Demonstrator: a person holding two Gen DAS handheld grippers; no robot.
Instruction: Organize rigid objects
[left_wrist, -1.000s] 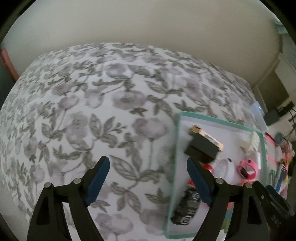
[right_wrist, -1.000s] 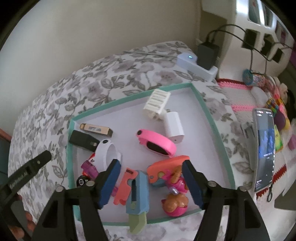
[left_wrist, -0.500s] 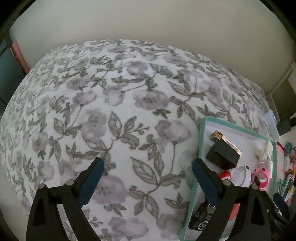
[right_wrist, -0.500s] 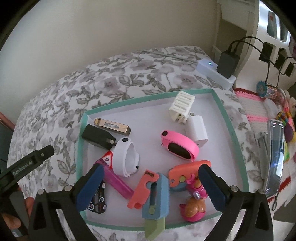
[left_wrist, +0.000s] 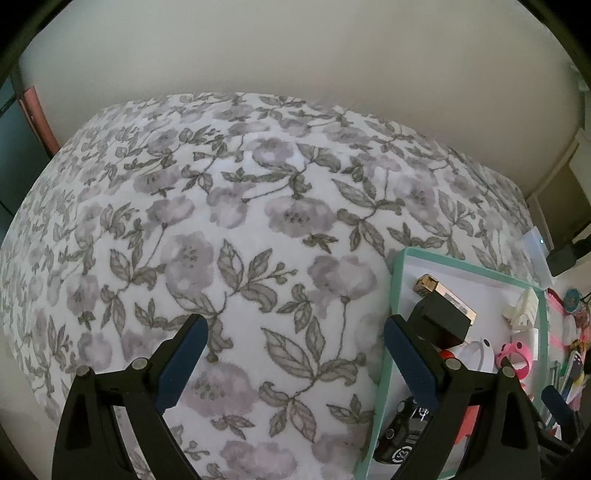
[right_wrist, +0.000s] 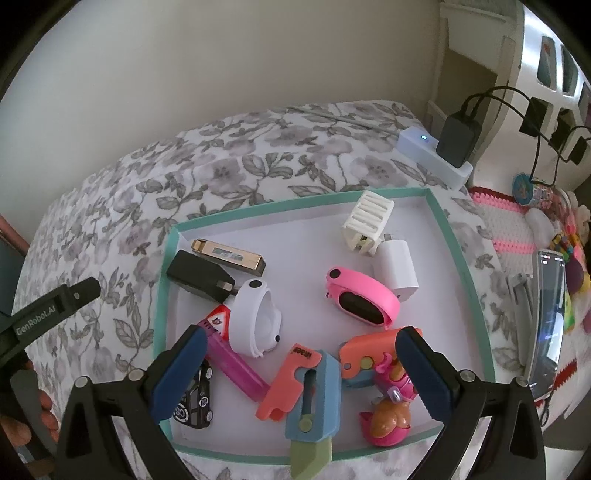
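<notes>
A teal-rimmed white tray (right_wrist: 459, 251) lies on a floral bedspread (left_wrist: 236, 236) and holds several small objects: a gold lighter (right_wrist: 229, 255), a black charger (right_wrist: 199, 277), a white watch (right_wrist: 255, 317), a pink watch (right_wrist: 364, 297), a white plug (right_wrist: 395, 267), a ribbed white block (right_wrist: 367, 218), a toy knife (right_wrist: 314, 402), a doll (right_wrist: 388, 413) and a toy car (right_wrist: 194, 398). My right gripper (right_wrist: 295, 354) is open and empty above the tray's near side. My left gripper (left_wrist: 293, 349) is open and empty over the bedspread, left of the tray (left_wrist: 397, 280).
A white power strip (right_wrist: 436, 157) with a black adapter (right_wrist: 458, 138) sits at the bed's far right corner. A phone (right_wrist: 546, 321) and colourful toys (right_wrist: 574, 266) lie to the right of the tray. A wall runs behind the bed.
Both grippers have drawn back and risen a little. The right gripper's jaws have opened wider. The left view now shows more bedspread and less of the tray.
</notes>
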